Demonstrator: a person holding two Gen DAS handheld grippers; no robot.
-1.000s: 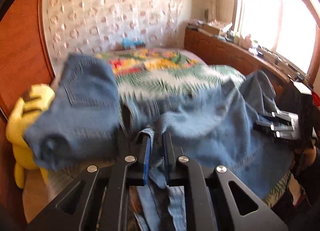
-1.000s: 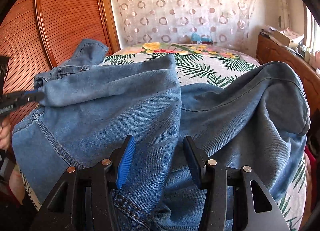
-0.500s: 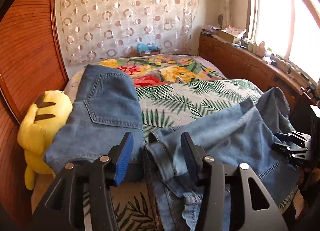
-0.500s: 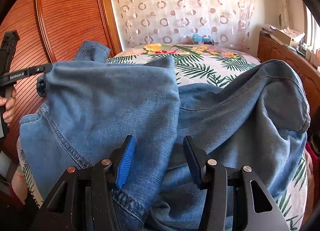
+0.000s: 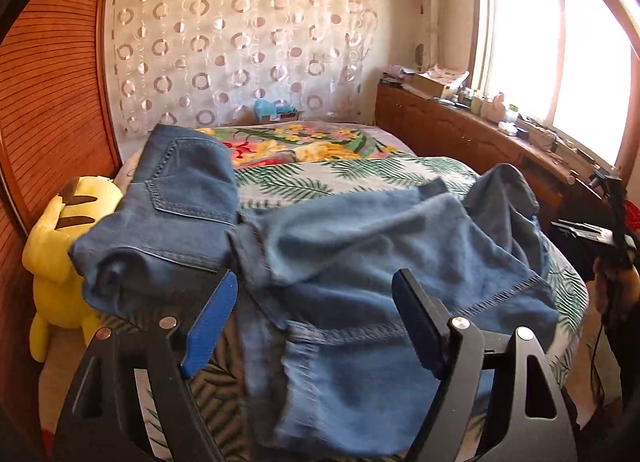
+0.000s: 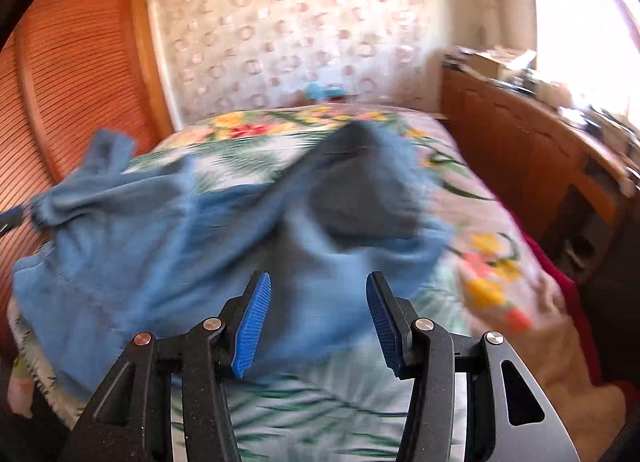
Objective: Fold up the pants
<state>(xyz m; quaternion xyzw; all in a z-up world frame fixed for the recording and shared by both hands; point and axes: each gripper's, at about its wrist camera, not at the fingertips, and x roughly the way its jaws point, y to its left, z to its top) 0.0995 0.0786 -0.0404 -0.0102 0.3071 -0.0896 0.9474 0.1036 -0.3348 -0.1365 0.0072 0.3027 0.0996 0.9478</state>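
The right wrist view is smeared by motion, so the seams and edges of the jeans (image 6: 168,246) cannot be traced there, and the far folds read only as blue and dark patches; the near edge of the garment runs out of the bottom of the left wrist view, where its lowest part is also blurred; at the far left of the right wrist view a dark tip touches a bunched corner of the denim, but too little of it shows to tell what it is; the plush toy (image 5: 56,250) is partly covered by the jeans and cut by the bed's edge; the jeans lie rumpled across the near part of the bed (image 5: 360,178), the back pocket panel up at the left and a lighter leg spread toward the right; the left gripper (image 5: 314,322) sits low over the near hem, its blue-padded fingers (image 5: 208,326) set wide apart with denim lying between them but nothing pinched; the right gripper (image 6: 316,316) is level above the bedspread at the near edge of the cloth, jaws likewise parted and gripping nothing; in the left wrist view it appears only as a dark shape at the right border, held by a hand (image 5: 612,282) that is mostly in shadow.
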